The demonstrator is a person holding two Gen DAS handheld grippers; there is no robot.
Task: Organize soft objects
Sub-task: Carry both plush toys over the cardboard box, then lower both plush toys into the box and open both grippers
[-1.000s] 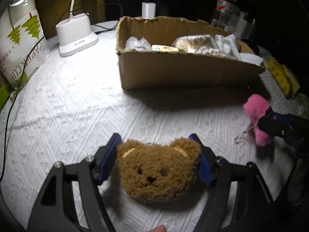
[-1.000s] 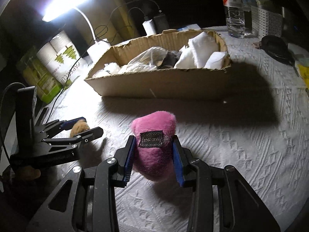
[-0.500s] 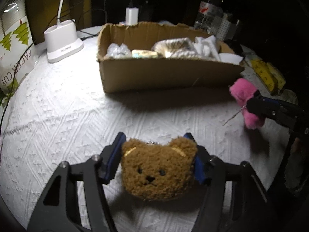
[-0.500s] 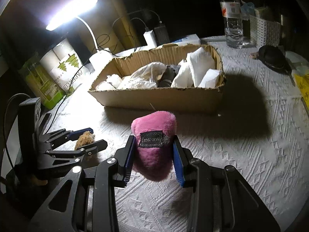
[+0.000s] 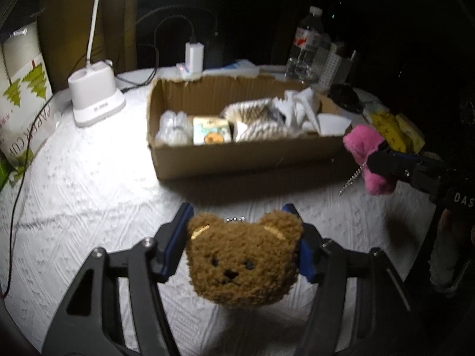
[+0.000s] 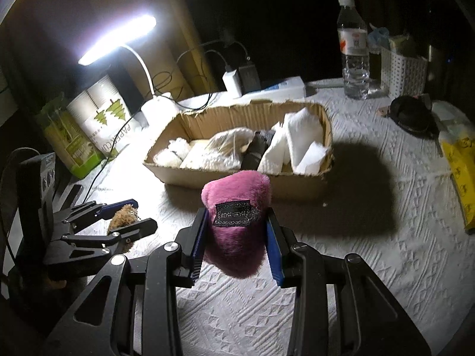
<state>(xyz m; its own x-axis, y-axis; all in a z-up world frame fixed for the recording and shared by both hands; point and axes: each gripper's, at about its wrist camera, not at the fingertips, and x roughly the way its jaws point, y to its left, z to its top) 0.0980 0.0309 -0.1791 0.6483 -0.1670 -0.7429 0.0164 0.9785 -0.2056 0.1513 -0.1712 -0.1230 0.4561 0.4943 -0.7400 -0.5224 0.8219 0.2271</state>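
Left wrist view
Left gripper (image 5: 243, 250): its jaws are seen clamped on the brown bear plush (image 5: 242, 262), one blue pad on each side of the head.
Brown bear plush: held clear of the white tablecloth (image 5: 98, 195), face toward the camera, a small bead chain at its top.
Cardboard box (image 5: 237, 151): set ahead on the tablecloth, open-topped, filled with white packets and a small printed carton.
Right gripper (image 5: 383, 163): seen at the right edge, closed on the pink plush (image 5: 362, 148), which is held near the box's right end with a bead chain hanging below it.
Lamp base (image 5: 95, 101): placed left of the box.
Water bottle (image 5: 310, 47): stood behind the box.

Right wrist view
Right gripper (image 6: 236, 238): its jaws are clamped on the pink plush (image 6: 237, 225), whose black label is turned upward.
Pink plush: held above the tablecloth (image 6: 371, 252), just in front of the cardboard box (image 6: 297, 188).
Left gripper (image 6: 130, 216): seen at the left, closed on the brown bear plush (image 6: 123, 216).
Desk lamp (image 6: 118, 40): lit, behind the box at the left.
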